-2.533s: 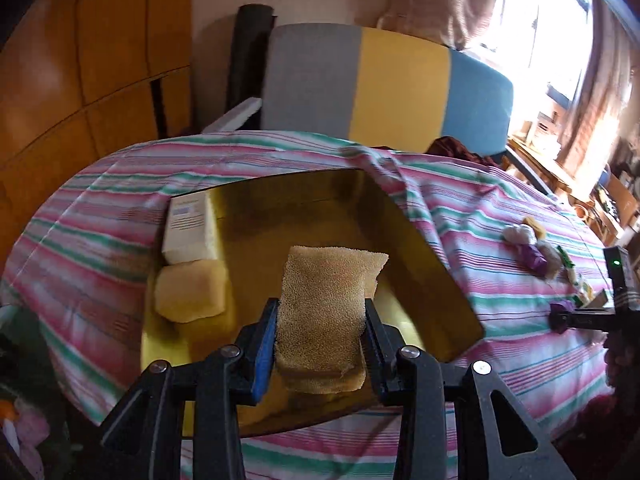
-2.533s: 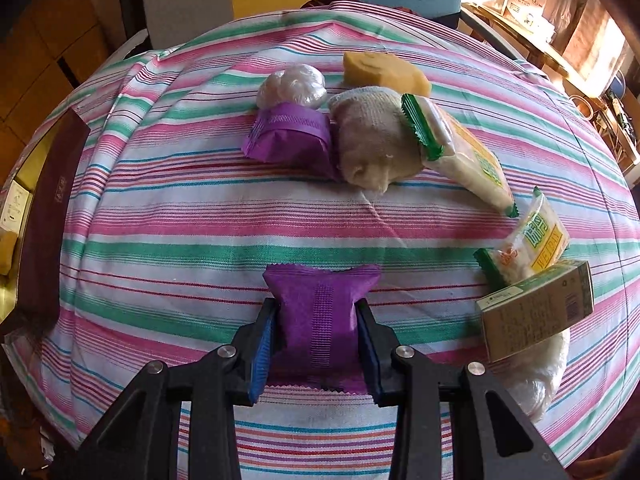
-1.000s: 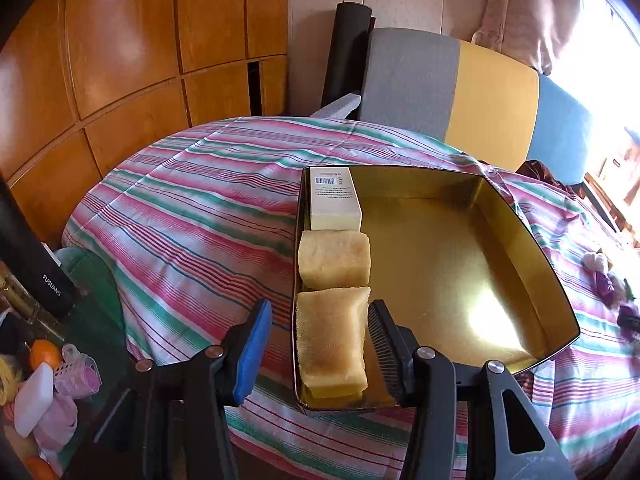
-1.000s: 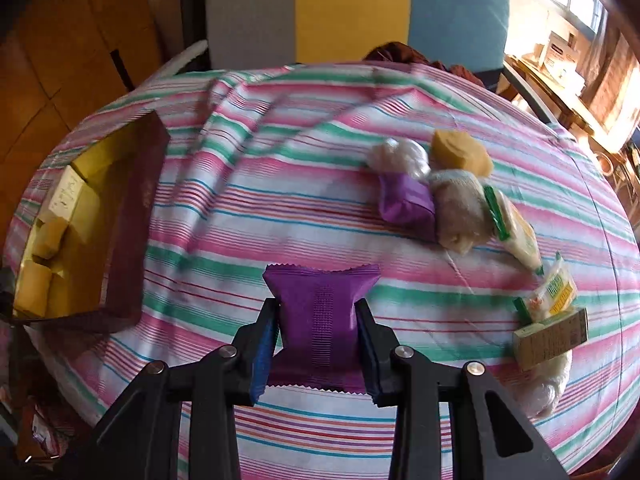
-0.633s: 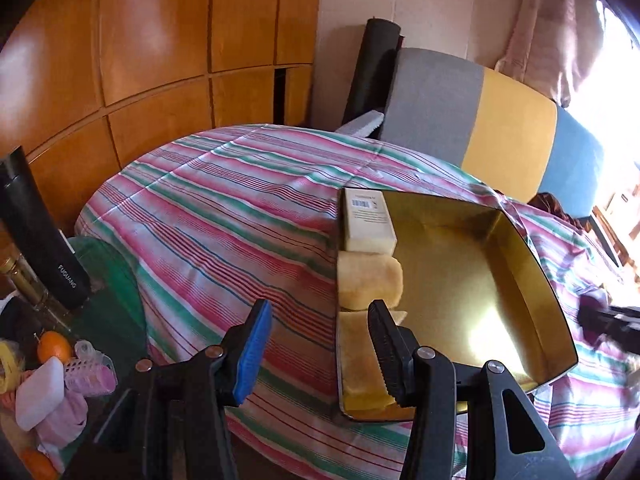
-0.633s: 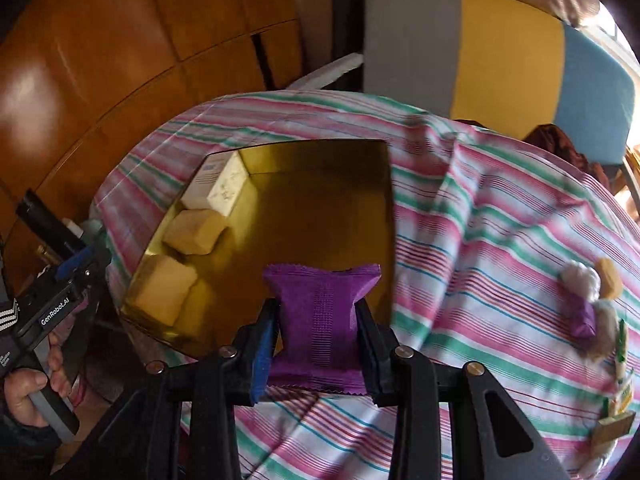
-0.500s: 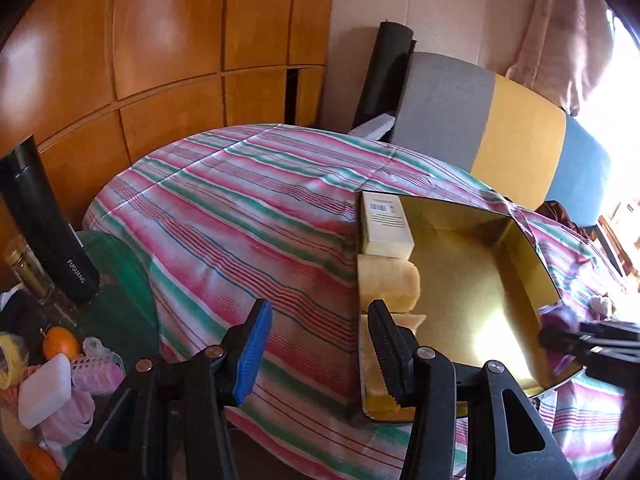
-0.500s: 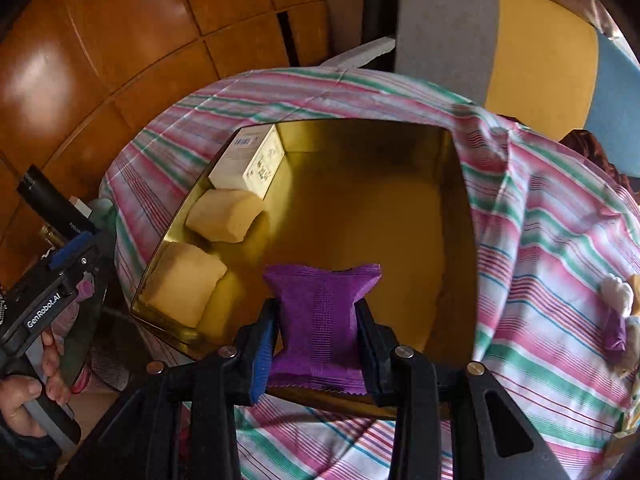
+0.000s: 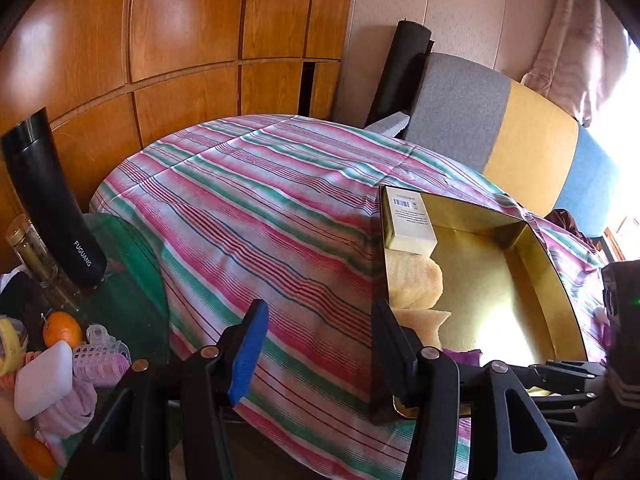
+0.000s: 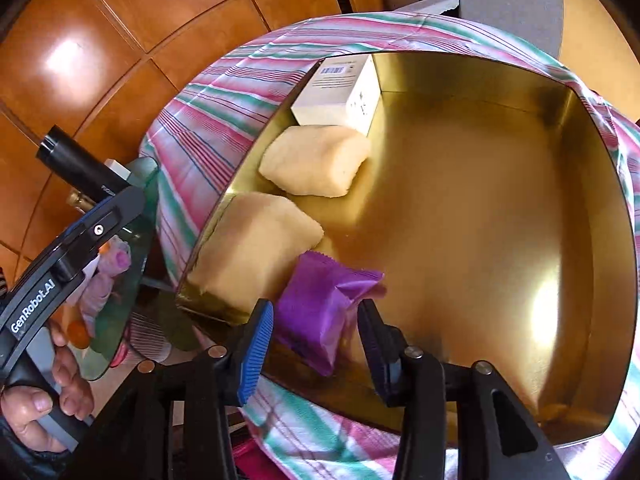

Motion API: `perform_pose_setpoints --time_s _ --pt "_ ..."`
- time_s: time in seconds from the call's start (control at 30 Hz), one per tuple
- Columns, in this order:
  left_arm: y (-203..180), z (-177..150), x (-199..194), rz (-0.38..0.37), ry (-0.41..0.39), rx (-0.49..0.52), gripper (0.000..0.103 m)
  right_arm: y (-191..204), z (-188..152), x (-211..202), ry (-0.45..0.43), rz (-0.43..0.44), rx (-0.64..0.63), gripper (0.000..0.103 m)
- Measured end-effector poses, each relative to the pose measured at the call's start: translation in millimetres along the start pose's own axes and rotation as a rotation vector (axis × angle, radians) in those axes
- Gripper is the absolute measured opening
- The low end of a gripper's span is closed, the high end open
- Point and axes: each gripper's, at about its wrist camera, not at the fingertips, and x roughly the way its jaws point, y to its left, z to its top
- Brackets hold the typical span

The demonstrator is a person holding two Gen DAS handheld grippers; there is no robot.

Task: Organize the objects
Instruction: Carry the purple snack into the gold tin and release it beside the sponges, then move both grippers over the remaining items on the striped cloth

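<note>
A gold tin box (image 10: 500, 216) sits on the striped tablecloth. Inside along its left wall lie a white carton (image 10: 340, 96) and two pale yellow cakes (image 10: 316, 166) (image 10: 252, 252). A purple packet (image 10: 320, 308) lies tilted in the near corner against the nearer cake. My right gripper (image 10: 316, 340) is open around the packet, its pads apart from it. My left gripper (image 9: 316, 340) is open and empty, left of the box (image 9: 516, 292) over the cloth. The carton (image 9: 408, 220) and cakes (image 9: 416, 280) also show there.
A glass side table (image 9: 132, 280) left of the main table carries a black flask (image 9: 48, 200), a jar, oranges and small toiletries. A grey, yellow and blue chair back (image 9: 500, 136) stands behind. Wood panelling (image 9: 180, 40) covers the left wall.
My left gripper let go of the second cake in the box and drew back left. My right gripper carried the purple packet into the box and opened; the packet now lies tilted there.
</note>
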Motion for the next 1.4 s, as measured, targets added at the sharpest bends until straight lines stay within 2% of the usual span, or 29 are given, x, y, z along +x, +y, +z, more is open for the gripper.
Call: perform_pose_setpoints --time_s 0.23,0.53,1.03,1.4 --pt "-9.0 0.1 -4.9 -0.01 -0.008 0.025 0.056 -9.8 -10.5 -30.7 -0.081 -0.009 0.043 0.045" --pt "-42.1 -3.0 -17.2 -0.06 -0.019 0.118 0.058 -35.2 -31.3 -82.0 -0.229 -0.175 0.105 0.045" --pt "-112.9 -14.1 -32.1 -0.171 -0.016 0.282 0.061 -138.4 -88.9 -181.6 -0.369 -0.344 0.348 0.045" --pt "-163.6 -22.7 -37.2 -0.251 -0.002 0.396 0.062 -226.2 -155.7 -264.3 -0.477 -0.516 0.597 0.045"
